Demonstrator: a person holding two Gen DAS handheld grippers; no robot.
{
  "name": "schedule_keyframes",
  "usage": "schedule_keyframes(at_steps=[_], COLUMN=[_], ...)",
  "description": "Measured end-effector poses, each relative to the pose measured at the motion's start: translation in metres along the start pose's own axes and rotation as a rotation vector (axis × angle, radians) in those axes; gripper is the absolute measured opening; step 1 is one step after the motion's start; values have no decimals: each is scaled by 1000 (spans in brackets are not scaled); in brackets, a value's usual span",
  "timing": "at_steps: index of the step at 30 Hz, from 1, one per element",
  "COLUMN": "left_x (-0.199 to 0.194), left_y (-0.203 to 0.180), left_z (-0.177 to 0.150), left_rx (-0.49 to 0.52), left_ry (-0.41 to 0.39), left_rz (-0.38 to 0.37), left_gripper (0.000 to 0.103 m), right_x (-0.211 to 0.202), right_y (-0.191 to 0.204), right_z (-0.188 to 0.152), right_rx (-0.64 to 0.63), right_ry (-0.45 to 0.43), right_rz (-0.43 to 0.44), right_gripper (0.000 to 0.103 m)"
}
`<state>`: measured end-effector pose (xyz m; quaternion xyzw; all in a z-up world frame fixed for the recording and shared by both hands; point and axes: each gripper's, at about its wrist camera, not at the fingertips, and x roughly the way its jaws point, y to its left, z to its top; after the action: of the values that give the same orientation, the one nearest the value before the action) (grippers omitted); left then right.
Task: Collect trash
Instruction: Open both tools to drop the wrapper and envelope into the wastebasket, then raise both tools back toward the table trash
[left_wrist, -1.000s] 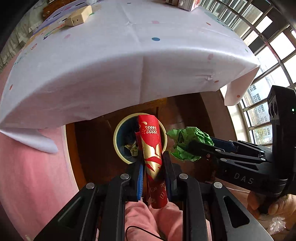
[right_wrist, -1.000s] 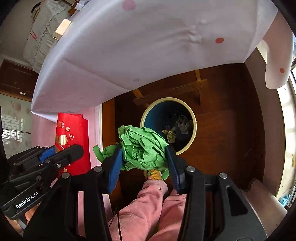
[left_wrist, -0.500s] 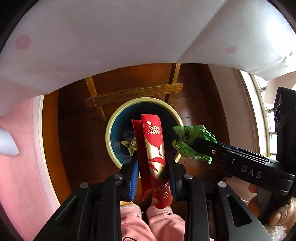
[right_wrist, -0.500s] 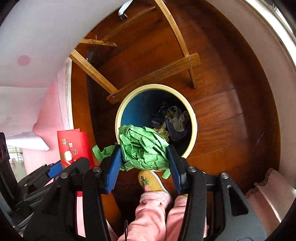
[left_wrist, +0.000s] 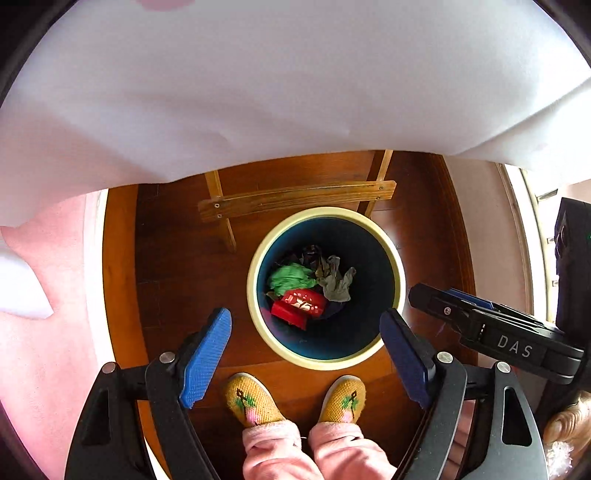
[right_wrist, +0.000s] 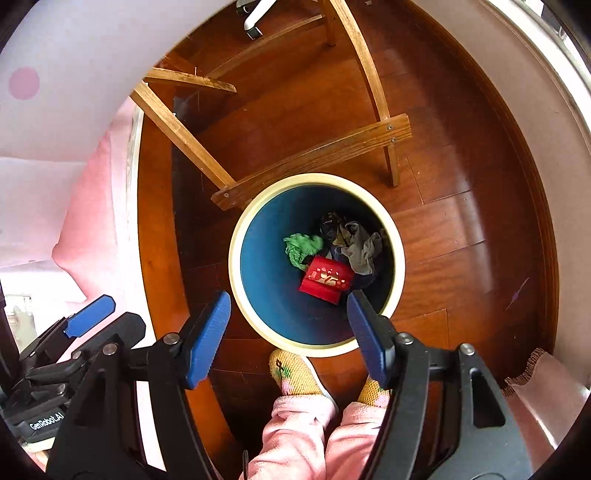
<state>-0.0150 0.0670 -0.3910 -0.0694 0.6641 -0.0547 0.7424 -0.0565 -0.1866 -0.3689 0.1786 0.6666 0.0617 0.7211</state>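
1. The left gripper (left_wrist: 306, 354) hangs above a wooden floor (left_wrist: 177, 266), its jaws spread wide and holding nothing; its blue pads (left_wrist: 205, 359) frame the near part of a round bin.
2. The bin (left_wrist: 255, 295) stands on the floor, with a cream rim and a dark blue inside. In the right wrist view the same bin (right_wrist: 236, 266) sits just beyond the right gripper (right_wrist: 290, 338), whose jaws are also wide apart and empty.
3. The trash lies at the bottom of the bin. A red packet (left_wrist: 301, 306) with gold print rests nearest the viewer, and a crumpled green paper (left_wrist: 290, 278) lies touching it on the far left side.
4. In the right wrist view the red packet (right_wrist: 327, 278) lies right of the green paper (right_wrist: 301, 247), and a grey-brown crumpled wad (right_wrist: 360, 251) lies on the far right of the pile, with some dark scraps beside it.
5. A wooden frame (left_wrist: 295, 199) of slats and legs stands on the floor just beyond the bin, and a white cloth (left_wrist: 258, 92) with faint pink dots hangs over the far part of the left wrist view.
6. Two yellow embroidered slippers (left_wrist: 255, 400) and pink trouser cuffs (left_wrist: 280, 450) of the person stand near the bin on its near side.
7. In the left wrist view the right gripper (left_wrist: 436, 299) reaches in from the right, near the bin's rim, lettered "DAS". In the right wrist view the left gripper (right_wrist: 92, 317) shows at the near left.
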Motion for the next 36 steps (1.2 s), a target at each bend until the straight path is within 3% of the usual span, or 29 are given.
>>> schedule_keyframes(at_steps=[14,22,36], left_x=[-105,-193,-349], left_y=[-18,-40,-52], left_z=[3,-4,-3], left_rx=[4,50,60], left_ry=[-124,-201,-314], left_rz=[14,47,153], left_gripper=[84,84,84], right_x=[-82,-164,-307], right_y=[43,69,124], right_z=[-8,-24,-35], right_rx=[-79,-141,-350], right_ry=[-26,-60,-225], right_rz=[-1,24,45], right_gripper=[63,63,63])
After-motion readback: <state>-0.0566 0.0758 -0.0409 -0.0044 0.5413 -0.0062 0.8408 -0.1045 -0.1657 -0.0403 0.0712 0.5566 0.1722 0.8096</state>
